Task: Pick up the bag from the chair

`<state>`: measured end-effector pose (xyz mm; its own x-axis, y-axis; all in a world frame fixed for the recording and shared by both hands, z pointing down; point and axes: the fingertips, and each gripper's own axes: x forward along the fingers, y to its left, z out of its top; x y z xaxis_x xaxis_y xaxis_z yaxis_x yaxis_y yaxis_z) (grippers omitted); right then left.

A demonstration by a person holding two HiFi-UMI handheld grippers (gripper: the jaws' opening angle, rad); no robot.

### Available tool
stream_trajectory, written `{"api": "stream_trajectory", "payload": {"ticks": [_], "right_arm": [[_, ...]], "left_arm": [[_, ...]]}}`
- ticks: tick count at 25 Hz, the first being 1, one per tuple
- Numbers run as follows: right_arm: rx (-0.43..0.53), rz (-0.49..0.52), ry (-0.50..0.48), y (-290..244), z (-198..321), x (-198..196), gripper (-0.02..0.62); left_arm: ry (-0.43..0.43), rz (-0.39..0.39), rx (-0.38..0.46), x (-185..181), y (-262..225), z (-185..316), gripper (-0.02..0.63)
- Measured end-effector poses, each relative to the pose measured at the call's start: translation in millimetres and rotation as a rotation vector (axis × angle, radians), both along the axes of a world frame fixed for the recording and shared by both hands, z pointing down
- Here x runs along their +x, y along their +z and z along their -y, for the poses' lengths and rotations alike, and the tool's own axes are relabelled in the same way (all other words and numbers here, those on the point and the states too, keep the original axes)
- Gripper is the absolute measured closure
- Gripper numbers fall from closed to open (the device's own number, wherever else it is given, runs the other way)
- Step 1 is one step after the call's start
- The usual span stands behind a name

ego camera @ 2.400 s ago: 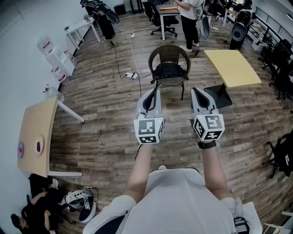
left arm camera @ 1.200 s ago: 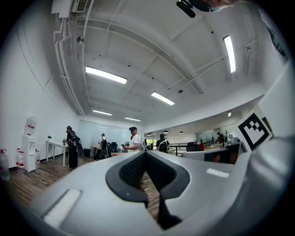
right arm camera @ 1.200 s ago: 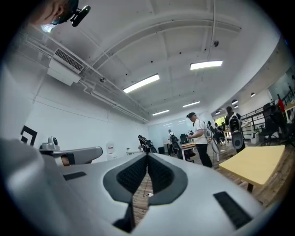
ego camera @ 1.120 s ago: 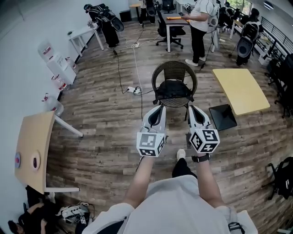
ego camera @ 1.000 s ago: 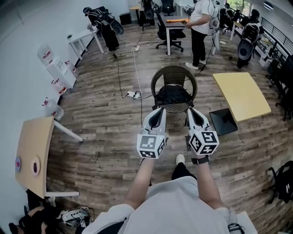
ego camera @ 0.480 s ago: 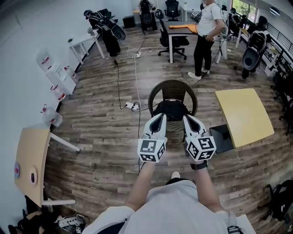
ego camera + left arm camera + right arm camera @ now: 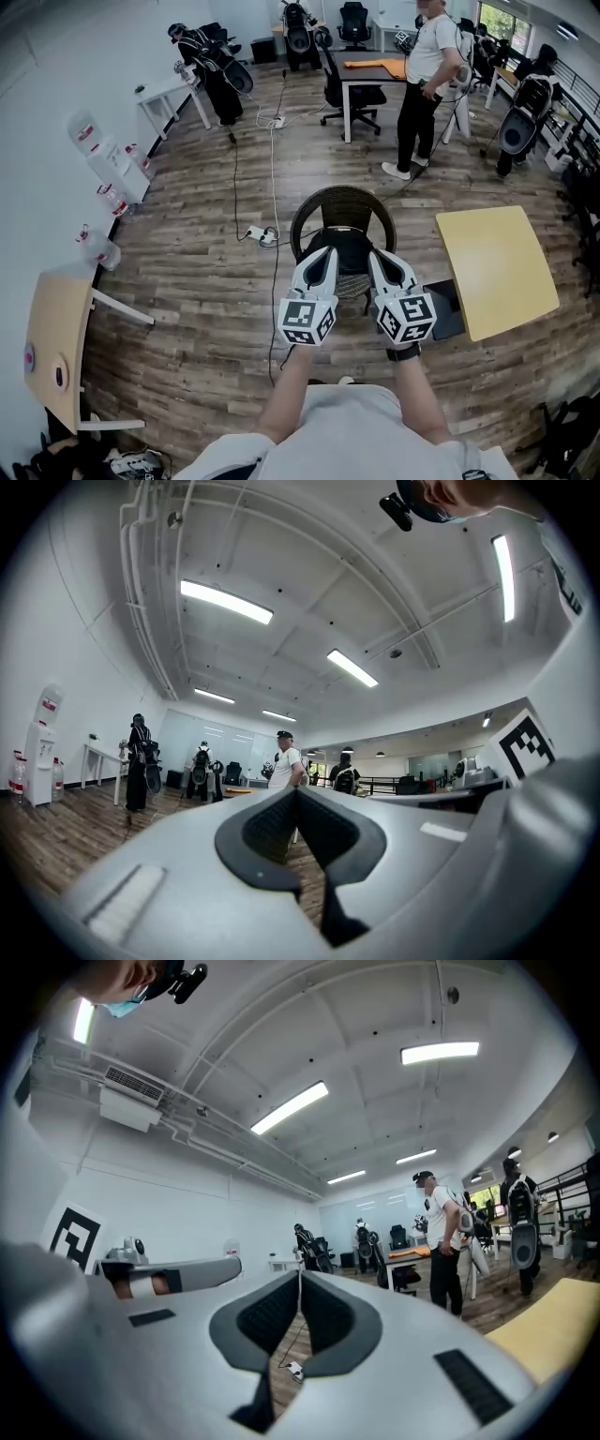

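left tool [image 7: 322, 253] — grey shell, black-white marker cube [image 7: 307, 321] | right tool [image 7: 375, 256] — same | shirt [image 7: 356, 431] white, short-sleeved

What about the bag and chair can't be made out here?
Bag: head view, near part covered by the left hand-held gripper and right hand-held gripper; handles too small.
Chair legs: head view, hidden under its seat.
Both gripper views: bag absent, gripper bodies fill the lower picture.

Dark woven wicker chair [image 7: 342, 201], matt black cloth bag [image 7: 349, 246], grainy wood-plank floor [image 7: 187, 281], smooth matt grey plastic of my left hand-held gripper [image 7: 325, 253] and right hand-held gripper [image 7: 374, 256]
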<state>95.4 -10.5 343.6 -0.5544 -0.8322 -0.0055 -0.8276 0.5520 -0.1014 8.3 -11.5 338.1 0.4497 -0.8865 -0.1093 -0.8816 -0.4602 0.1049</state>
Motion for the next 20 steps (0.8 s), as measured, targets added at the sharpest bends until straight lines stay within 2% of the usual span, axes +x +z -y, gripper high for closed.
{"api": "stream_trajectory", "payload": {"ticks": [7, 12, 20], "right_arm": [[-0.052, 0.026, 0.026, 19.2, 30.1, 25.6, 0.583], [-0.094, 0.026, 0.028, 31.1, 45.9, 23.5, 0.583], [-0.082, 0.007, 0.042, 31.2, 87.7, 14.5, 0.583]], "left_arm": [[-0.029, 0.033, -0.062, 5.7, 24.6, 26.4, 0.598], [-0.013, 0.05, -0.088, 7.1, 32.3, 42.5, 0.598], [0.04, 0.052, -0.085, 12.4, 37.1, 93.0, 0.598]]}}
